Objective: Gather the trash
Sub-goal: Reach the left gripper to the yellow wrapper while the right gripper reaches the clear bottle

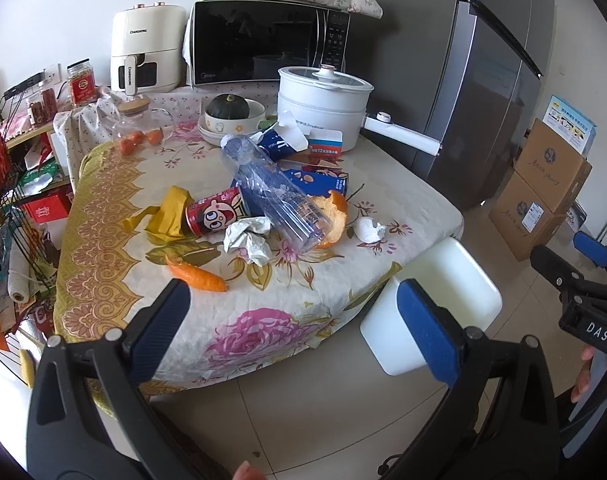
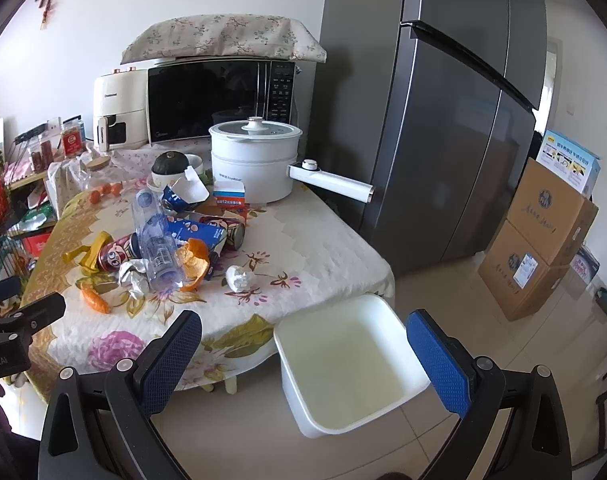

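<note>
Trash lies in a heap on the flowered tablecloth [image 1: 263,320]: a clear plastic bottle [image 1: 275,196], a red cartoon can [image 1: 217,216], crumpled paper [image 1: 249,238], orange peel [image 1: 335,216], eggshell [image 1: 367,230], a yellow wrapper [image 1: 169,210], a carrot piece [image 1: 197,276] and blue cartons [image 1: 323,182]. An empty white bin [image 2: 343,360] stands on the floor by the table's corner. My left gripper [image 1: 295,324] is open and empty, short of the table edge. My right gripper [image 2: 303,364] is open and empty, above the bin's near side.
A white electric pot [image 1: 323,100], a bowl with a dark squash [image 1: 227,112], a glass jar [image 1: 139,124], a microwave [image 1: 263,46] and an air fryer [image 1: 145,48] stand at the table's back. A grey fridge [image 2: 443,120] and cardboard boxes [image 2: 539,240] are at right. A wire rack [image 1: 7,240] is at left.
</note>
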The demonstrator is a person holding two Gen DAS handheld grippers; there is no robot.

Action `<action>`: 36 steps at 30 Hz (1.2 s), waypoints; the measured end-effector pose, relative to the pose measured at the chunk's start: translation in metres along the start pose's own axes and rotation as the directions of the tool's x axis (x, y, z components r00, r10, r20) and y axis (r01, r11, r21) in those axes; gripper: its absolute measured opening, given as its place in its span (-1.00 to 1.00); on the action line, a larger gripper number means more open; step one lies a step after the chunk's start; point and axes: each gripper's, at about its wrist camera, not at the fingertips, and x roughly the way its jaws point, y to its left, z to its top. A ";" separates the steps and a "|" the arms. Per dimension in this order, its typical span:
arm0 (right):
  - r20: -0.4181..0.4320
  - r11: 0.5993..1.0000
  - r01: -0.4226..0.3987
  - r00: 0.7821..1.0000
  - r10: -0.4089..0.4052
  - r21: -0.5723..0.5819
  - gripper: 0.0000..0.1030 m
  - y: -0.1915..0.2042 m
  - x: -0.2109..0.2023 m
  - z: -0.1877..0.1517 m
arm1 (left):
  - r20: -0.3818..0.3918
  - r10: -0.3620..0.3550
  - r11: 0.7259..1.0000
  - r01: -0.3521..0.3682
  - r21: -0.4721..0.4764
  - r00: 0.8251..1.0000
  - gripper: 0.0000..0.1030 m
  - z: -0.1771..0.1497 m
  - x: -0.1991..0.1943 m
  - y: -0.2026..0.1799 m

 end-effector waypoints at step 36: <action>-0.405 0.921 -0.388 0.845 0.349 -0.018 1.00 0.105 0.200 0.064 | -0.284 0.024 0.982 -0.076 -0.174 0.958 0.99 0.052 0.185 0.176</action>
